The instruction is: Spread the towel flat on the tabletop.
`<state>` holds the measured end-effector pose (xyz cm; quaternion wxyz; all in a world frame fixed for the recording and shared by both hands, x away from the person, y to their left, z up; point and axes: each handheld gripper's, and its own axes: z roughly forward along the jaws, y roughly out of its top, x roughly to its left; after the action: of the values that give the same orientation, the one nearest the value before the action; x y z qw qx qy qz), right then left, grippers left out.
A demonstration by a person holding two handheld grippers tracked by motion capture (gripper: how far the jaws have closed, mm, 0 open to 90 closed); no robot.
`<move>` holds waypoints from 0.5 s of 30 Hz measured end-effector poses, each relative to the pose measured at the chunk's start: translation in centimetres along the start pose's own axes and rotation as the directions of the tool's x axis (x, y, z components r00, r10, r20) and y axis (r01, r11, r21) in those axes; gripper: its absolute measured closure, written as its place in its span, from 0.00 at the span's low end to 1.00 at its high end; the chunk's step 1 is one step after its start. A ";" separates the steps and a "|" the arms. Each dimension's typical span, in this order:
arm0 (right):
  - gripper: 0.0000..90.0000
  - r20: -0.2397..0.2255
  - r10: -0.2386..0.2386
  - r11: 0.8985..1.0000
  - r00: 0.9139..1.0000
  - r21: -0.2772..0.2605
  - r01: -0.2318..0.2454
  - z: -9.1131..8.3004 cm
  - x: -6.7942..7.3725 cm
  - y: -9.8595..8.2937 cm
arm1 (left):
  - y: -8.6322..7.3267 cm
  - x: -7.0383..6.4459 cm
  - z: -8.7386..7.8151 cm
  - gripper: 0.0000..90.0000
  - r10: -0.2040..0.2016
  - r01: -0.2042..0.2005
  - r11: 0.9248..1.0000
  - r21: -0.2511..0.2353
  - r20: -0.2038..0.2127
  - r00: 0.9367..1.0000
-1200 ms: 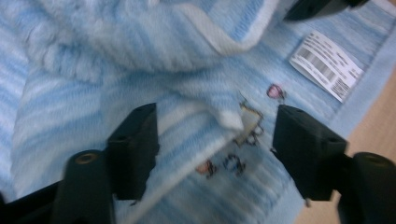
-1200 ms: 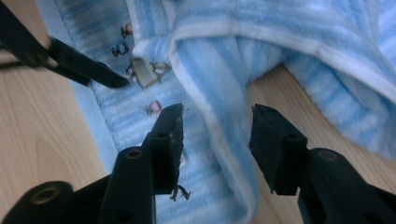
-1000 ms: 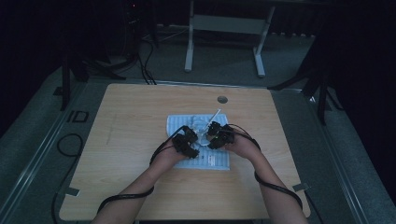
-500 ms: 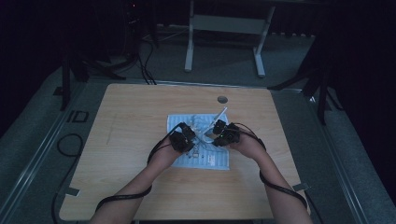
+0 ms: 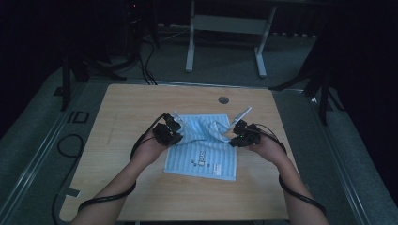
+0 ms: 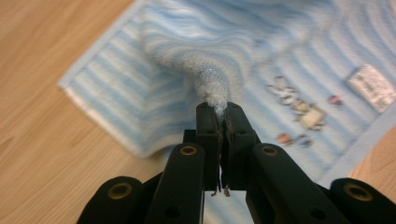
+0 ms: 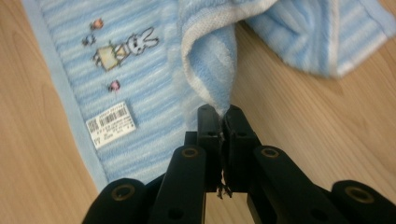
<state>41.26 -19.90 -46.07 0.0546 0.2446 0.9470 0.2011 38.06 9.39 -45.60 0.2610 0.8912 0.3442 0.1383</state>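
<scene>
From the high view: one blue striped towel [image 5: 202, 152] on one wooden table [image 5: 141, 108], two grippers, left gripper [image 5: 174, 125] and right gripper [image 5: 233, 133] apart over its far half, a round hole [image 5: 223, 100] beyond. From the left gripper view: jaws clamped on a bunched fold of towel [image 6: 210, 84] just ahead, rabbit print [image 6: 299, 105] and label [image 6: 371, 86] to the right. From the right gripper view: jaws pinching a towel corner [image 7: 212, 70], barcode label [image 7: 109, 122] lying flat to the left

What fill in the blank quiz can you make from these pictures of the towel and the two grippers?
1. Both grippers are pinching a blue striped ____.
2. The left gripper is ____ on the cloth.
3. The white tag beside the right gripper carries a printed ____.
4. The towel lies on a ____ table.

Missing words: towel; shut; barcode; wooden
</scene>
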 end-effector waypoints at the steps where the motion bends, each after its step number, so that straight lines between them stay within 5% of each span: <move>1: 0.97 0.002 0.010 1.000 1.000 -0.006 -0.010 -0.3 -0.1 -0.4 | 0.0 0.2 -0.2 0.96 -0.002 0.002 1.000 0.000 -0.006 1.000; 9: 0.97 -0.017 0.065 0.998 0.998 -0.005 -0.065 -0.5 -1.0 -3.1 | -1.1 2.7 1.6 0.96 -0.085 0.086 0.996 0.031 -0.036 0.996; 14: 0.97 -0.071 0.075 0.997 0.995 -0.007 -0.075 0.2 -0.9 -4.5 | -2.0 3.8 2.9 0.95 -0.121 0.122 0.991 0.054 -0.018 0.992; 15: 0.97 -0.081 0.074 0.997 0.994 -0.007 -0.075 0.3 -0.8 -4.7 | -2.4 4.2 3.4 0.95 -0.145 0.143 0.987 0.073 0.012 0.989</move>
<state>39.96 -23.97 -48.28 0.0102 0.2711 0.9376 0.2173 41.25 12.46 -49.45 0.2411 0.8740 0.4102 0.0990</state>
